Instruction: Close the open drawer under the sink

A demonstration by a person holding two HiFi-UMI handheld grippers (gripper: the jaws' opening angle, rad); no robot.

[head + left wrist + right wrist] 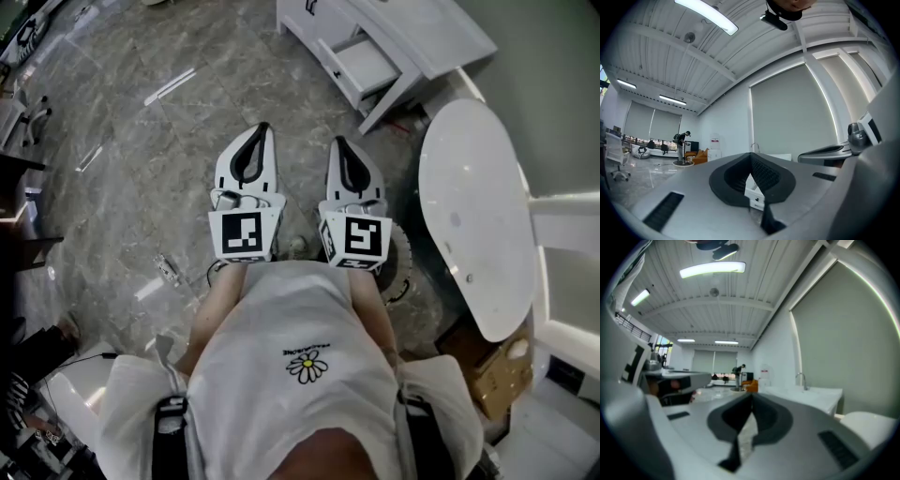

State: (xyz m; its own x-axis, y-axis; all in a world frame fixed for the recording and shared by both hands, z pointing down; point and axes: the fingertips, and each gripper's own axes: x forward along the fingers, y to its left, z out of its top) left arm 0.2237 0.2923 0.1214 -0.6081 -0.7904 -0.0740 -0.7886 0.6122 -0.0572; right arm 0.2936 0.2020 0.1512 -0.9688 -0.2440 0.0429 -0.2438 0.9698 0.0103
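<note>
The white sink cabinet (pixel 422 28) stands on the floor ahead of me at the upper right of the head view. Its drawer (pixel 361 61) is pulled out toward me. Held side by side and level, both grippers point at it from well short. My left gripper (pixel 263 128) is shut with nothing in it, and so is my right gripper (pixel 337 142). In the left gripper view the jaws (pixel 751 155) meet at the tips, and a bit of the white drawer front (pixel 756 197) shows through the gap below. The right gripper view shows its gripper (pixel 751 397) shut, with the sink counter (pixel 813 393) and faucet (pixel 801 379) beyond.
A white oval table (pixel 473 216) stands close at my right, with a cardboard box (pixel 487 384) below it. Grey marble floor (pixel 141 141) lies ahead and to the left. Office chairs (pixel 28 117) sit at the far left. A person (pixel 683 140) stands far off across the room.
</note>
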